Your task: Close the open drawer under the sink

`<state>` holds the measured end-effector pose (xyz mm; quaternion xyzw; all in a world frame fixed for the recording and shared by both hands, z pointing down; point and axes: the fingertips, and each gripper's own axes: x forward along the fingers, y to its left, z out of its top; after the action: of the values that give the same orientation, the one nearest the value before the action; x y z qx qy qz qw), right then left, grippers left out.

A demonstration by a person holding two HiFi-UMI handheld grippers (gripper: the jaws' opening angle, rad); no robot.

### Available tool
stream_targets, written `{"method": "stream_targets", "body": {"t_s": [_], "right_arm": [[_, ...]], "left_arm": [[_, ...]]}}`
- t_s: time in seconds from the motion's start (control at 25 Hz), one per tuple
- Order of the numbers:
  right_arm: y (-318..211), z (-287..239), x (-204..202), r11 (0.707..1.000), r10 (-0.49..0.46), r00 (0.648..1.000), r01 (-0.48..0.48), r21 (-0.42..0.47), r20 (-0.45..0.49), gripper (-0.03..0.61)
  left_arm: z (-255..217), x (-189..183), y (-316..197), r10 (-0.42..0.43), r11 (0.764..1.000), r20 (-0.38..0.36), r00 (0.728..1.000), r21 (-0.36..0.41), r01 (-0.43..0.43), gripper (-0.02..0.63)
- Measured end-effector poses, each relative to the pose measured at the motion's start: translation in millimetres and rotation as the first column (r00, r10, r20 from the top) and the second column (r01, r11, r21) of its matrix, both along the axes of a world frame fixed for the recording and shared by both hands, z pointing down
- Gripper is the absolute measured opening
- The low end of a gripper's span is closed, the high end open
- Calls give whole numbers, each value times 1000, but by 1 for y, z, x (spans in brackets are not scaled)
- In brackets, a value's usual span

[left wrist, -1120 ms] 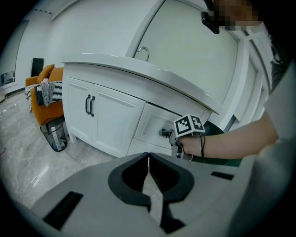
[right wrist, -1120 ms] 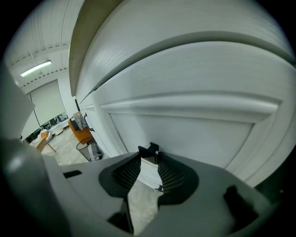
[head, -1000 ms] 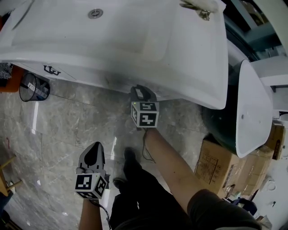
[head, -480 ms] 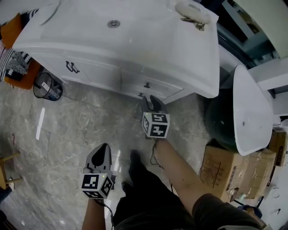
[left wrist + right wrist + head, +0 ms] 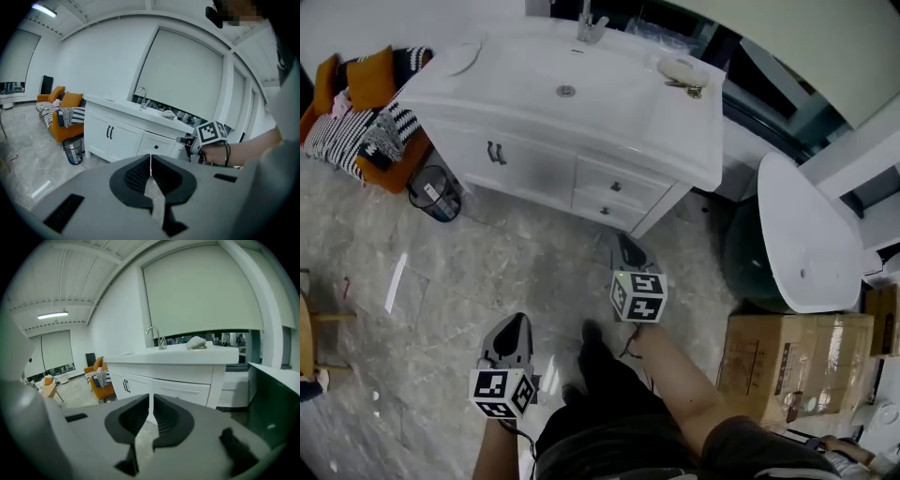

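The white vanity (image 5: 534,169) with its sink stands at the top of the head view. Its two small drawers (image 5: 614,187) on the right sit flush with the front, one above the other. My right gripper (image 5: 625,246) hovers over the floor a short way in front of the drawers and touches nothing. Its jaws are closing, the tips nearly meet, and nothing is between them (image 5: 151,397). My left gripper (image 5: 517,324) hangs lower left, farther from the vanity, shut and empty (image 5: 150,157). The drawers (image 5: 157,146) also show in the left gripper view.
A black mesh bin (image 5: 434,194) stands left of the vanity, beside an orange sofa (image 5: 356,103) with striped cloth. A white oval fixture (image 5: 806,244) over a dark green base and cardboard boxes (image 5: 797,361) crowd the right. Grey marble floor (image 5: 441,291) lies between.
Both grippers have drawn back from the vanity and risen. The right gripper was at the drawer front under the sink's rim and now hangs apart from it. More of the room shows.
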<state>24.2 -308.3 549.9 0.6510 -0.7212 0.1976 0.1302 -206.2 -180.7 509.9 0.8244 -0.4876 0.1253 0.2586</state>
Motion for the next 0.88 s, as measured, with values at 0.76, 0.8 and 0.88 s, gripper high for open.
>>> {"method": "stream_targets", "body": {"t_s": [0.76,0.8,0.88], "right_arm": [[215,-141,-14,990,-88,996,87,110,6,40],[220,-148,-12,987,-102,995,101,122,1,40],[233,-160,-6,982,-124,992,123,144,-4,40]], "left_arm": [[-110,17,155,79,987,-19,997,141,-75,19],[-116,22,160,78,985,-18,997,153,-75,18],[-126,33,172,69,982,-15,997,176,-66,18]]}}
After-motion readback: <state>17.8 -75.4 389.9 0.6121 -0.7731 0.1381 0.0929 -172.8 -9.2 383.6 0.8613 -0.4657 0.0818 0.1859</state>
